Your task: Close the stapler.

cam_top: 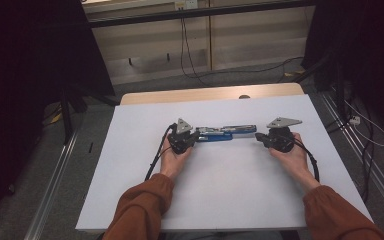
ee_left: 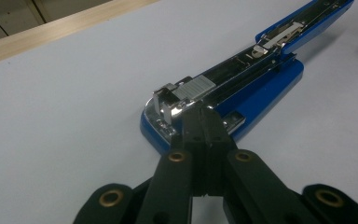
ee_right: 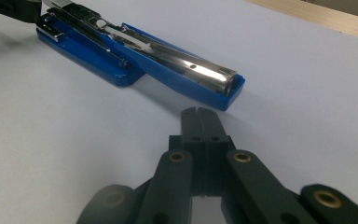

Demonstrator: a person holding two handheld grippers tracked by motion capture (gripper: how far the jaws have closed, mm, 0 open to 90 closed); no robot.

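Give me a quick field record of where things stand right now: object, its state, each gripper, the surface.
object: blue stapler
state: swung fully open, top arm laid out flat past the base, metal staple channel facing up
left gripper: jaws shut, tips at the stapler's base end; contact looks likely but I cannot confirm a grip
right gripper: jaws shut, empty, just short of the opened arm's tip, not touching
surface: white board on a wooden table
hands: one behind each gripper

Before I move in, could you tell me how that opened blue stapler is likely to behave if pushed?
The stapler lies swung open and flat, so it probably slides, not rolls. Its hinged top may pivot when nudged. The metal channel suggests it is stiff and fairly heavy.
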